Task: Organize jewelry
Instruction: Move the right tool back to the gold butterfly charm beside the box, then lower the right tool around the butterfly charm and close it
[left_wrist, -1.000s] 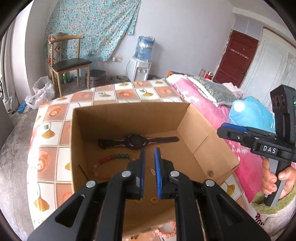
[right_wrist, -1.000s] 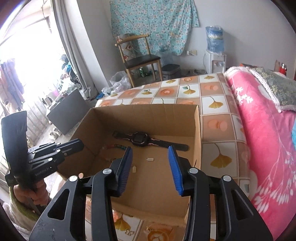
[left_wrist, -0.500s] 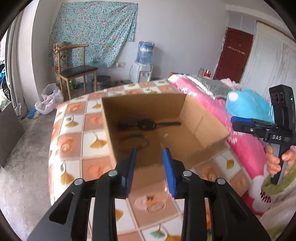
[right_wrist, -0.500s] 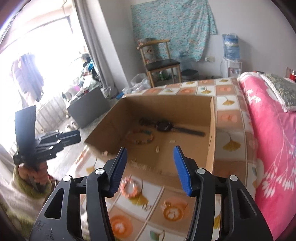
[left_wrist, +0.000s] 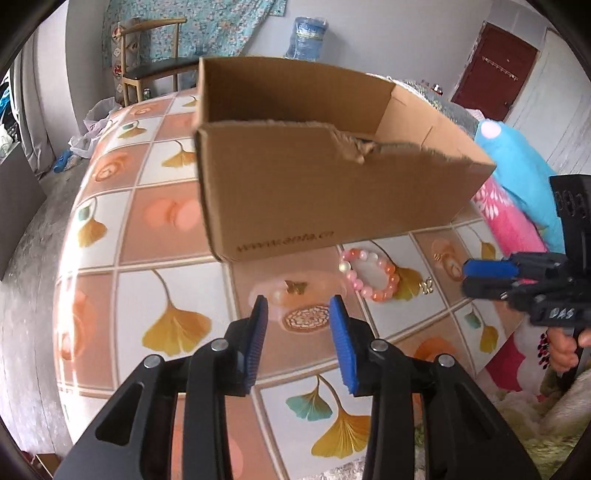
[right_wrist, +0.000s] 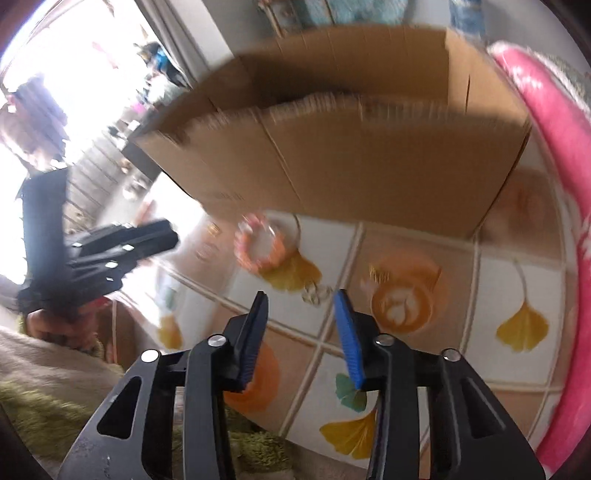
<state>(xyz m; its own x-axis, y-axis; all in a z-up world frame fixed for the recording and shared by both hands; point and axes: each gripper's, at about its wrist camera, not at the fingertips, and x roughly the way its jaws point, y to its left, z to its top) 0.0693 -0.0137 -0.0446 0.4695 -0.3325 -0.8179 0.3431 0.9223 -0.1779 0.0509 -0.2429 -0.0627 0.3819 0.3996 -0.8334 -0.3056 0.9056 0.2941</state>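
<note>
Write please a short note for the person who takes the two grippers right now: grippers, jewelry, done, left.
Left gripper: open, empty, over the table in front of the cardboard box.
Right gripper: open, empty, jaws just closing a little.
On the table, outside the box: pink bead bracelet, butterfly charm, small gold pieces.
Done: cannot tell, the box's inside is hidden.
Left: these pieces are not yet in the box.
</note>
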